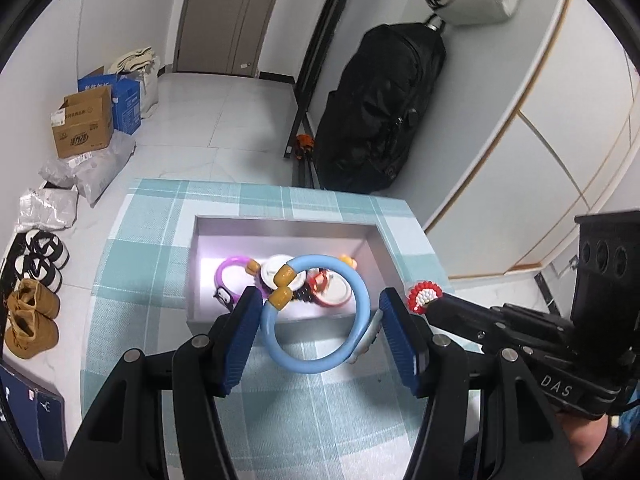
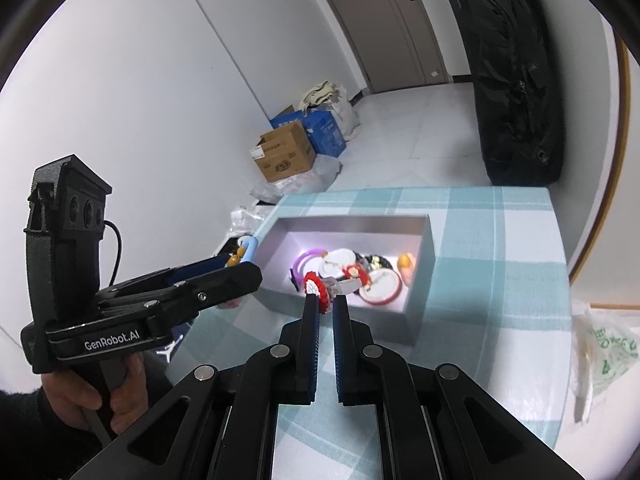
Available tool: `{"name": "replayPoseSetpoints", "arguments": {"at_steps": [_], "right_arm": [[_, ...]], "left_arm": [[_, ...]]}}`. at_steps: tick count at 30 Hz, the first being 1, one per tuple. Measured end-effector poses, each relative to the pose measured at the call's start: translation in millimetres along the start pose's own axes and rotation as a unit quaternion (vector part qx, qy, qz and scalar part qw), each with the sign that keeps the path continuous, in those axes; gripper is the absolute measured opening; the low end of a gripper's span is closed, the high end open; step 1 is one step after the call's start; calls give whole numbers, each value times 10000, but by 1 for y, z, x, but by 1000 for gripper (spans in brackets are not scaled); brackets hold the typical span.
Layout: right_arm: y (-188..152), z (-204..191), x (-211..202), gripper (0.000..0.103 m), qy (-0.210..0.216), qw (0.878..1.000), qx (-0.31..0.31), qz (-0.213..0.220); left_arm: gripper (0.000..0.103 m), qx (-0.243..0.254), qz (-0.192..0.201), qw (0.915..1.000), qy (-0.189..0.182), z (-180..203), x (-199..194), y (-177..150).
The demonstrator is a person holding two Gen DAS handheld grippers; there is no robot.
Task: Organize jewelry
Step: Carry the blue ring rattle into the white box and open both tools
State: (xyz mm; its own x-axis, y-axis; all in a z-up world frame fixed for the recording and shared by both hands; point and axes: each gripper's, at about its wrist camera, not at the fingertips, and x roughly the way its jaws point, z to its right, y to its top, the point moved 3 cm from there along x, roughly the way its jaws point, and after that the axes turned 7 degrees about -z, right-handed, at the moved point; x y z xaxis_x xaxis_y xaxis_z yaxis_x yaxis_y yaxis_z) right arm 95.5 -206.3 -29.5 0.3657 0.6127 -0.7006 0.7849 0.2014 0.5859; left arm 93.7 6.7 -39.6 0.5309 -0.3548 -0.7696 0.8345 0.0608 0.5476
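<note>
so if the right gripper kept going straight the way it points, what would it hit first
Probably the jewelry heaped in the grey box. The right gripper, shut on a red and white beaded piece, points down over the near wall toward the red charm and round white cases, though depth is unclear.

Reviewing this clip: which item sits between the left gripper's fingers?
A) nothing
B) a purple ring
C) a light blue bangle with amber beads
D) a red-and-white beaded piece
C: the left gripper spans the light blue bangle, while the right gripper pinches the red-and-white beaded piece.
</note>
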Motion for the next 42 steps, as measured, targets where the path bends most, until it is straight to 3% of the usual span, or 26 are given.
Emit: {"name": "replayPoseSetpoints", "arguments": {"at_steps": [5, 14, 23, 42], "right_arm": [[12, -2, 10, 6, 87, 9999, -46, -48], [30, 5, 27, 6, 224, 9997, 13, -119], [44, 17, 46, 6, 291, 9991, 98, -307], [44, 34, 63, 6, 270, 9980, 297, -492]], "left_arm": [[56, -255, -29, 9995, -161, -13, 3, 11], [56, -349, -176, 9992, -84, -20, 17, 27], [56, -528, -586, 9969, -80, -31, 46, 33], [56, -529, -844, 9950, 63, -31, 64, 38]]}}
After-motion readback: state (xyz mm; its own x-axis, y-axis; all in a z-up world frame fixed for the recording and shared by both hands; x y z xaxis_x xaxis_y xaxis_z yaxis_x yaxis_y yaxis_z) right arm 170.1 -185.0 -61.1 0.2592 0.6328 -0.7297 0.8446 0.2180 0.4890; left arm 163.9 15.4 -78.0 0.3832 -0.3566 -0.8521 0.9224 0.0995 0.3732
